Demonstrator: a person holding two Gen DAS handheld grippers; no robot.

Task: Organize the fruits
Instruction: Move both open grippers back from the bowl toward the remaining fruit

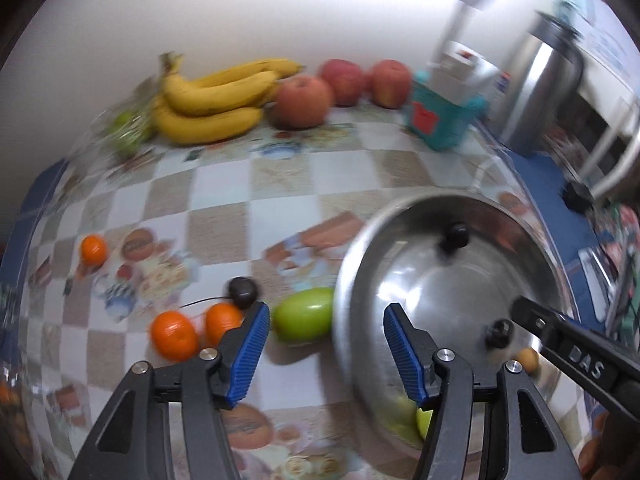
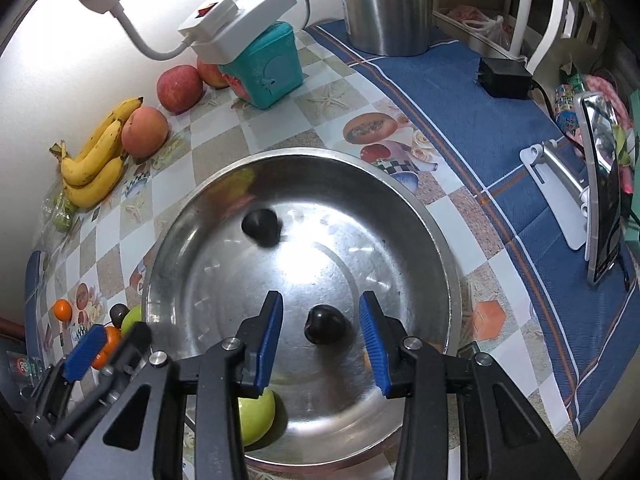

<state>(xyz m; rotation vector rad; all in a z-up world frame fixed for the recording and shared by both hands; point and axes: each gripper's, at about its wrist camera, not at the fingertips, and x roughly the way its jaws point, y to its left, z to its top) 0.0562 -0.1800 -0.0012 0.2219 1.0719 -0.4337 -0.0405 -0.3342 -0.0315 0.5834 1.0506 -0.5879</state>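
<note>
A steel bowl (image 2: 440, 240) sits on the patterned tablecloth. My right gripper (image 2: 320, 334) hangs open over it, and a dark plum (image 2: 325, 325) lies on the bowl floor between its pads, touching neither. A second dark plum (image 2: 261, 227) and a green fruit (image 2: 256, 418) also lie in the bowl. My left gripper (image 1: 326, 320) is open and empty at the bowl's (image 1: 360, 248) left rim. Beside it on the table are a green fruit (image 1: 304, 314), two oranges (image 1: 174, 336), a dark plum (image 1: 242, 292) and a further orange (image 1: 94, 250).
Bananas (image 1: 216, 96) and three apples (image 1: 302, 102) line the back wall. A teal box (image 2: 268, 72) carries a white power strip, with a steel kettle (image 2: 384, 4) beyond. A phone on a stand (image 2: 600, 192) and a black adapter (image 2: 504, 76) sit on the blue cloth.
</note>
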